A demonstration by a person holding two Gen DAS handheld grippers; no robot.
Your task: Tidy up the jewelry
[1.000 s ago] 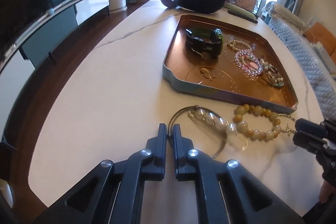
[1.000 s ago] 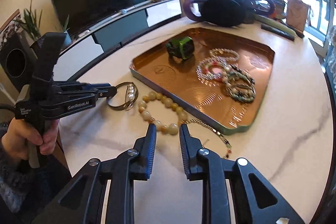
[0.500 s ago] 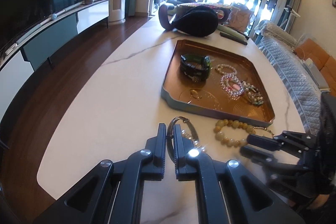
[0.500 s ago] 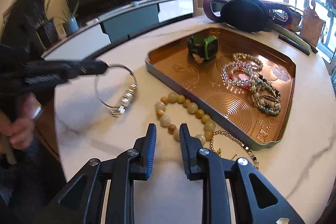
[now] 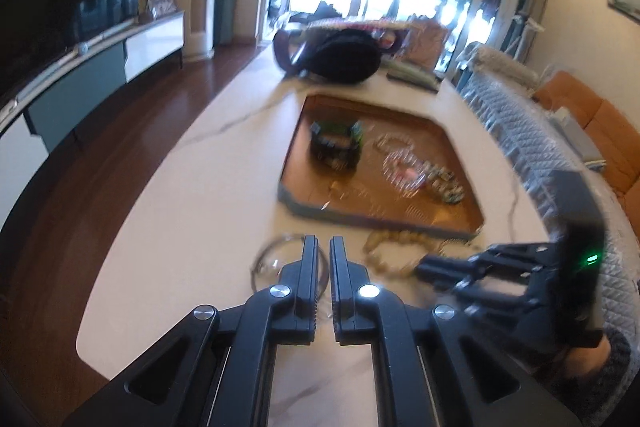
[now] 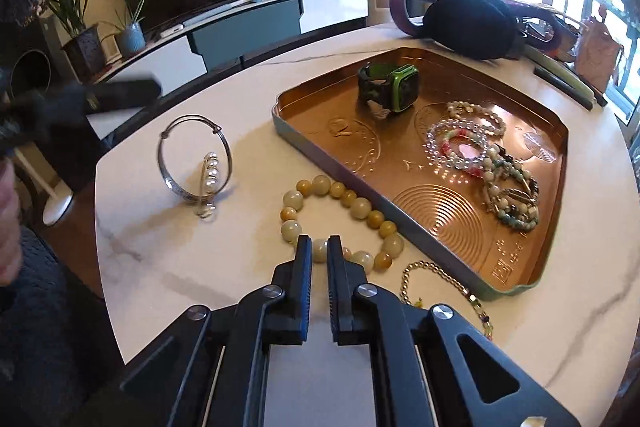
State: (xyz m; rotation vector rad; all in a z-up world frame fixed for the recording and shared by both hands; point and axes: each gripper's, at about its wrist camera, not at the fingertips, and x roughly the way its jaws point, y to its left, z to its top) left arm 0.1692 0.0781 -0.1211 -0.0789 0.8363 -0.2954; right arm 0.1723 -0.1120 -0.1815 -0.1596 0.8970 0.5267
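Note:
A silver bangle with pearls (image 6: 196, 163) stands on edge on the white table, blurred at its foot. My left gripper (image 6: 120, 93) hovers up and to its left, shut, with a gap between its tip and the bangle. In the blurred left wrist view the bangle (image 5: 272, 259) shows beside my left gripper (image 5: 324, 243). My right gripper (image 6: 320, 241) has its jaws closing on one bead of the yellow bead bracelet (image 6: 360, 207), which lies against the copper tray (image 6: 340, 167). The tray holds a green watch (image 6: 390, 89) and several beaded bracelets (image 6: 464, 143).
A thin gold chain (image 6: 440, 279) lies right of my right gripper, by the tray's near corner. Black earmuffs (image 6: 468, 27) and other items sit at the table's far end. The table edge runs close on the left, with a TV cabinet (image 6: 240, 27) beyond.
The bangle that hung from my left gripper is out of its jaws and now stands on the table. The right jaws have narrowed onto a bead. The left gripper rose.

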